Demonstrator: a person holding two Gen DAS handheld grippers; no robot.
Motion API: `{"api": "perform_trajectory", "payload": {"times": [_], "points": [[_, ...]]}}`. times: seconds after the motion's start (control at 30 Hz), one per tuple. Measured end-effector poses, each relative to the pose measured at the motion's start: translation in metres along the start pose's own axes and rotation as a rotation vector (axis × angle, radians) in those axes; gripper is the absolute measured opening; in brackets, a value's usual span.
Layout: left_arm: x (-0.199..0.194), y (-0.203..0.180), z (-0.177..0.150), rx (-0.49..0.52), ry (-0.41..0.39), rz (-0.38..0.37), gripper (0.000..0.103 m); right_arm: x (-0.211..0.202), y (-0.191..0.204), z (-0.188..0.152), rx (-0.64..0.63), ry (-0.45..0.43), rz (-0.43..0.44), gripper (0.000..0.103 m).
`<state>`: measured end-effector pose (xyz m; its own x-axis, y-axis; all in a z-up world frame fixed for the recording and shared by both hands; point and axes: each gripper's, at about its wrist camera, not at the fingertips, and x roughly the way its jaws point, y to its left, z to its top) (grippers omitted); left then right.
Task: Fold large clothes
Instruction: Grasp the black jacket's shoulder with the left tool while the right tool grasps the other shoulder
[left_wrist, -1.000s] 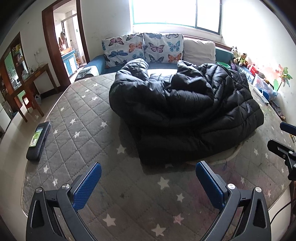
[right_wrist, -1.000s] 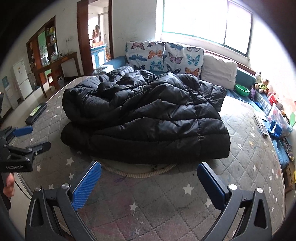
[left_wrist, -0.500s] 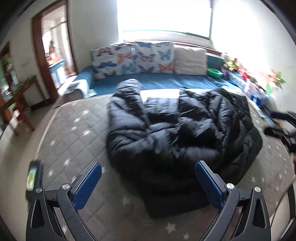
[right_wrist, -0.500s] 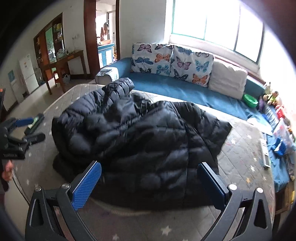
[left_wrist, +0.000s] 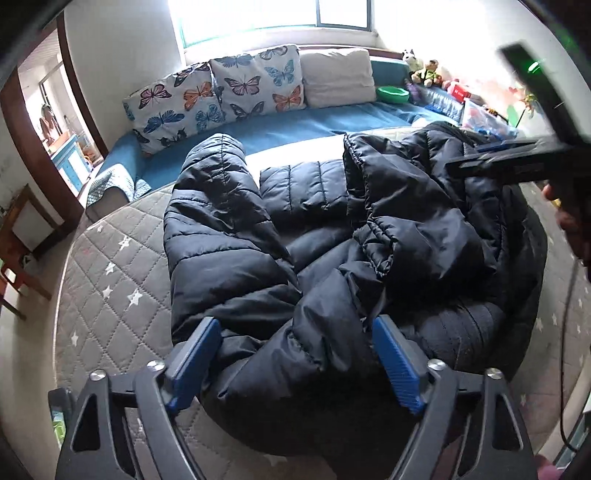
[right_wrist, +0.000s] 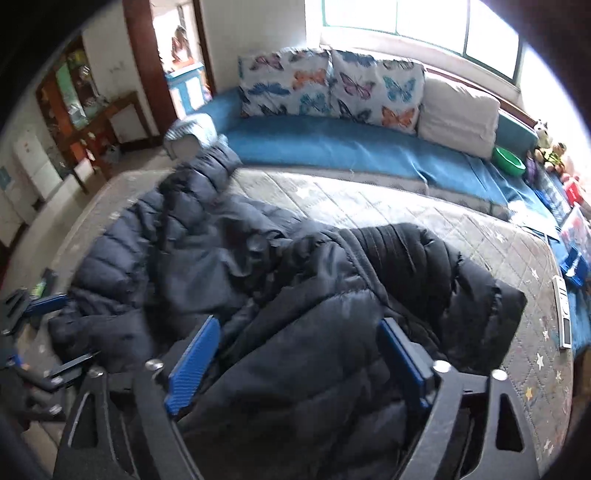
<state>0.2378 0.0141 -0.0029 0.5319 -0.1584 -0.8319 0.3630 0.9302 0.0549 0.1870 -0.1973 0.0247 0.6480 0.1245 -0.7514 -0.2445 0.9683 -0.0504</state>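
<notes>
A black puffer jacket (left_wrist: 332, 258) lay crumpled on the grey star-patterned mattress (left_wrist: 107, 295), bunched in folds with one sleeve (left_wrist: 218, 206) stretched toward the blue sofa (left_wrist: 295, 125). The left gripper (left_wrist: 295, 362) hung over the jacket's near edge, its jaws spread but closing — a rounded fold of the fabric sat between the blue pads (left_wrist: 395, 365), though whether they pressed on it could not be told. The right gripper (right_wrist: 299, 358) stood over the jacket's other end in the same way, jaws wide and closing, with padded fabric between them and the pads not clearly biting. In the left wrist view the right gripper showed at the far right, above the jacket. Two butterfly cushions (left_wrist: 221, 92) and a white pillow (left_wrist: 338, 75) leaned along the sofa back — a green bowl (left_wrist: 393, 94) sat beside the pillow.
</notes>
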Motion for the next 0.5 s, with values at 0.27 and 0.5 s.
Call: {"api": "perform_trajectory", "payload": {"times": [0.27,0.5], "points": [[-0.016,0.001,-0.008,0.002,-0.042,-0.048,0.03,-0.021,-0.004,-0.015,0.02,-0.011,-0.004,0.033],[-0.054,-0.018,-0.028,0.045,-0.09,-0.028,0.017,-0.076,0.006,-0.033,0.004,-0.132,0.003,0.024]]}}
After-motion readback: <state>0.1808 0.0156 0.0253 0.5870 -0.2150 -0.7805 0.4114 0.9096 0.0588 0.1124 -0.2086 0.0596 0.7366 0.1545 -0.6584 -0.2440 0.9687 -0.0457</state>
